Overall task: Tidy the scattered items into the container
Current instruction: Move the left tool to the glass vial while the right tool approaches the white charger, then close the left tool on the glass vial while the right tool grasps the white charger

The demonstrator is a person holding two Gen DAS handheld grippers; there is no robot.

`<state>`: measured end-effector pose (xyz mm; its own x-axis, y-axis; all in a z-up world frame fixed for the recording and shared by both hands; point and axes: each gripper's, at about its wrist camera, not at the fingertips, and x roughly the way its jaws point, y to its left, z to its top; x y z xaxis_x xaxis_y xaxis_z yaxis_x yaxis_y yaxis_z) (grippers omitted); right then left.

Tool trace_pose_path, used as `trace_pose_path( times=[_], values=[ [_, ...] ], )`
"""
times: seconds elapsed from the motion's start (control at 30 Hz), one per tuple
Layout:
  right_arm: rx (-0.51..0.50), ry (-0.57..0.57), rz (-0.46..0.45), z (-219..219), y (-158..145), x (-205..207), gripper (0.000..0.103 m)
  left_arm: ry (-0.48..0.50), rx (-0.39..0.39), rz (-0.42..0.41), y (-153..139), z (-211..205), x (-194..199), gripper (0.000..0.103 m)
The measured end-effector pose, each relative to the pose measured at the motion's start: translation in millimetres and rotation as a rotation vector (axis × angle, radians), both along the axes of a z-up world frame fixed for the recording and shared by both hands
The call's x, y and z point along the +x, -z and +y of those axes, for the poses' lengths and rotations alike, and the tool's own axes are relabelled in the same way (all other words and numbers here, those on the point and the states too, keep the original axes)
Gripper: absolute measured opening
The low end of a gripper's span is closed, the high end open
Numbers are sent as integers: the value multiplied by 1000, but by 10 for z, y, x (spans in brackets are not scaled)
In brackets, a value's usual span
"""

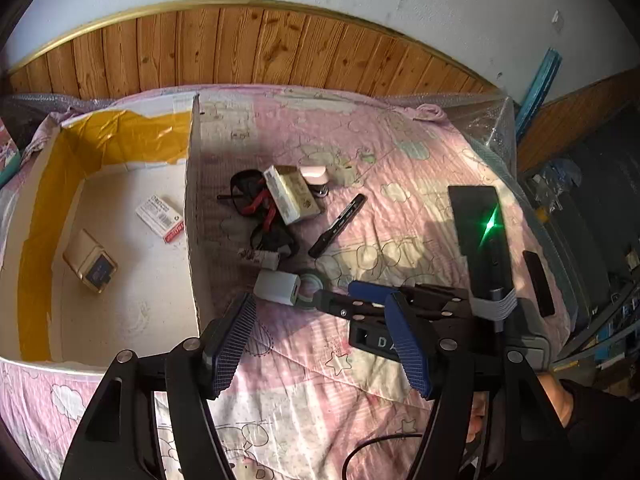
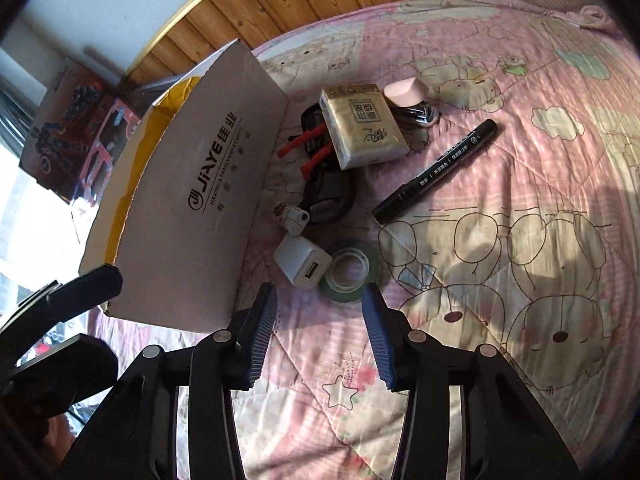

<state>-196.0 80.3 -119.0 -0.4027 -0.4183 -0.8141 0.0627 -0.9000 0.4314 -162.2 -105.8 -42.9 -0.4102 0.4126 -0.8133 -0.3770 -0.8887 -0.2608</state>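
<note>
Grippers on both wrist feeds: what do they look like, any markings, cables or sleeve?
The left gripper and the right gripper both have black angular linkage arms with silver round pivot bolts and blue ribbed finger pads. In the left wrist view, the right gripper's black body carries white lettering starting "D", a green indicator light glows, and a black sleeve covers the wrist.

One cardboard box (image 1: 192,208) stands at the left edge of the quilt (image 1: 400,152), with two small packs inside: one white-and-red (image 1: 160,213), one tan (image 1: 90,261). On the quilt beside the box lie one tissue pack (image 2: 362,126), one pink case (image 2: 404,90), one black marker (image 2: 436,170), one roll of tape (image 2: 352,270), one white charger cube (image 2: 303,267), one smaller white plug (image 2: 294,220) and one pair of dark glasses with red arms (image 2: 320,148)
</note>
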Motion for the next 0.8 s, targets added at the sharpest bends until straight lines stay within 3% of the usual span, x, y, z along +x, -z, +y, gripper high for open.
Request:
trace_pose_path(
  times=[0.07,0.17,0.27,0.37,0.57,0.8],
  values=[
    [-35,-2,-18,-1,81,-23,43,-28,-47,0,125,-75,-35,65],
    [-40,-7,-21,-36,141,-70,43,-43,-169,71,143,-134,-30,64],
    [-35,-12,-6,-84,145,-127,44,-124,-206,70,171,-330,-103,64],
    [-18,-70,29,-221,103,-209,46,-161,-96,23,131,-493,-109,64],
    [149,-204,53,-561,245,-414,43,-154,37,-3,54,-415,-28,64],
    [36,-215,-8,-399,263,-265,27,-127,75,-26,91,-270,-138,64]
  ],
)
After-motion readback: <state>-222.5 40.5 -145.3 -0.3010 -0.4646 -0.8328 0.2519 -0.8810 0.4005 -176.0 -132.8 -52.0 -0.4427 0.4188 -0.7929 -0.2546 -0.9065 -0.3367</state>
